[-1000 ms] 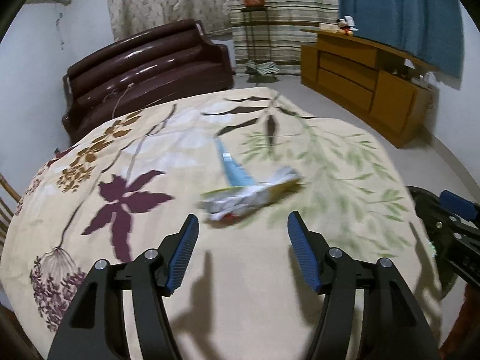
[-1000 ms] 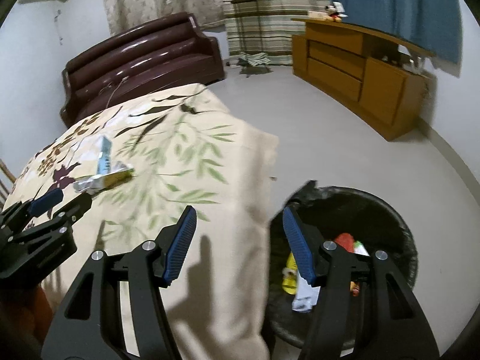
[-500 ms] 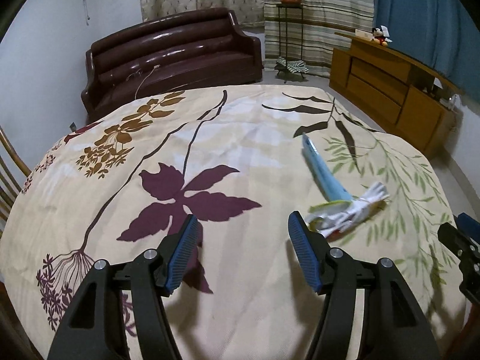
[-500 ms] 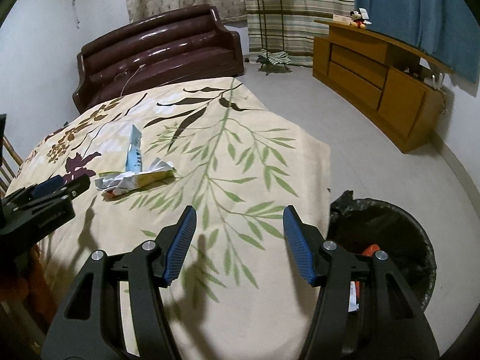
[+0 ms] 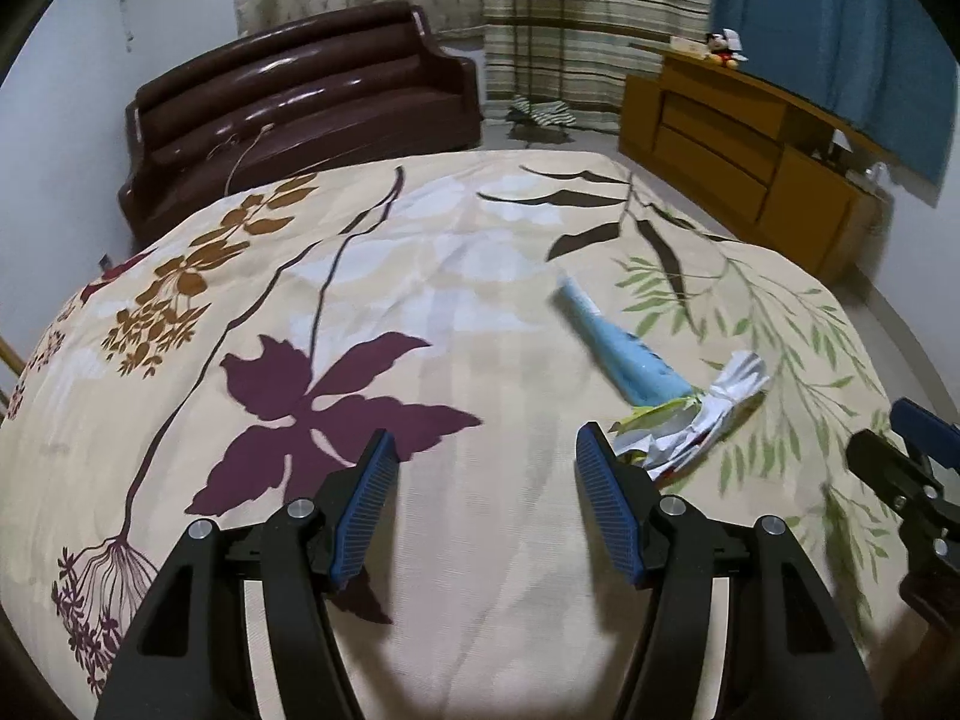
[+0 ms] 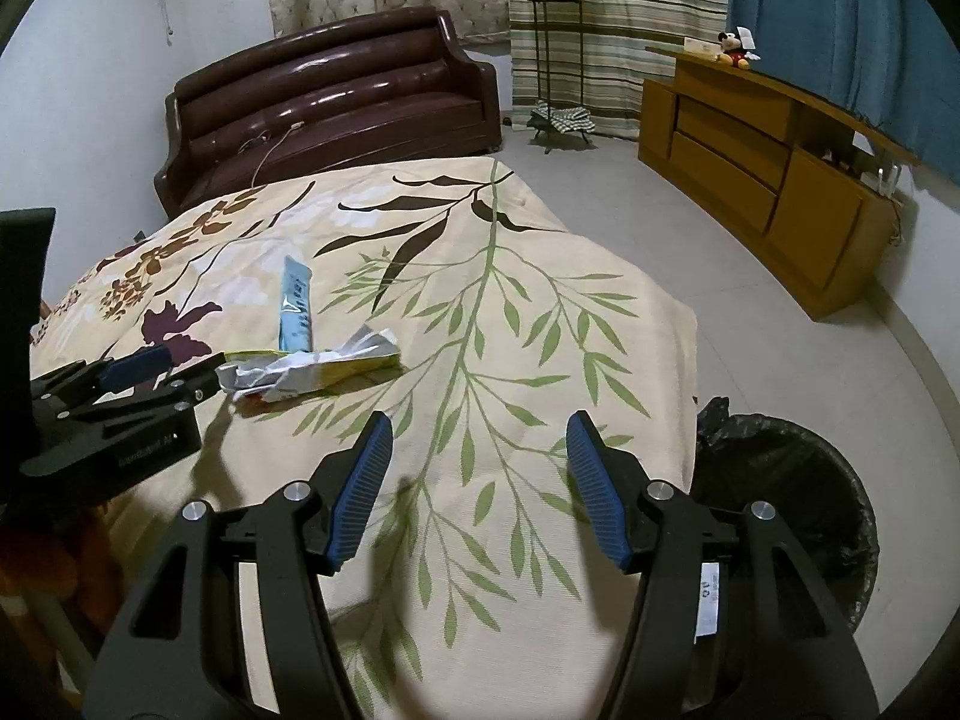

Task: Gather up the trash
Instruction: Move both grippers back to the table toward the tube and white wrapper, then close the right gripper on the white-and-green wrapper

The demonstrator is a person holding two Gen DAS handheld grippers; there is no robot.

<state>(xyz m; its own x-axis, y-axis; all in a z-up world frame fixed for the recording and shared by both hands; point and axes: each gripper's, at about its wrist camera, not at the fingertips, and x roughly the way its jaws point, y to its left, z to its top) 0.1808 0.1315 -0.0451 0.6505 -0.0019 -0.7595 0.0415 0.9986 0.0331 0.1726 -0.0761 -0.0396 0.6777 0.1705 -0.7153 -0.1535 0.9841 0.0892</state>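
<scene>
Crumpled wrapper (image 6: 312, 369) lay on floral bedspread (image 6: 480, 312), long axis running across bed. Blue packet (image 6: 296, 315) lay lengthwise, near end touching wrapper. Left gripper (image 5: 485, 507) hovered low, jaws apart, nothing held, right finger (image 5: 606, 501) just beside wrapper. Right gripper (image 6: 477, 486) level over bedspread, jaws apart, nothing held. Black-lined bin (image 6: 798, 516) stood on floor beside bed.
</scene>
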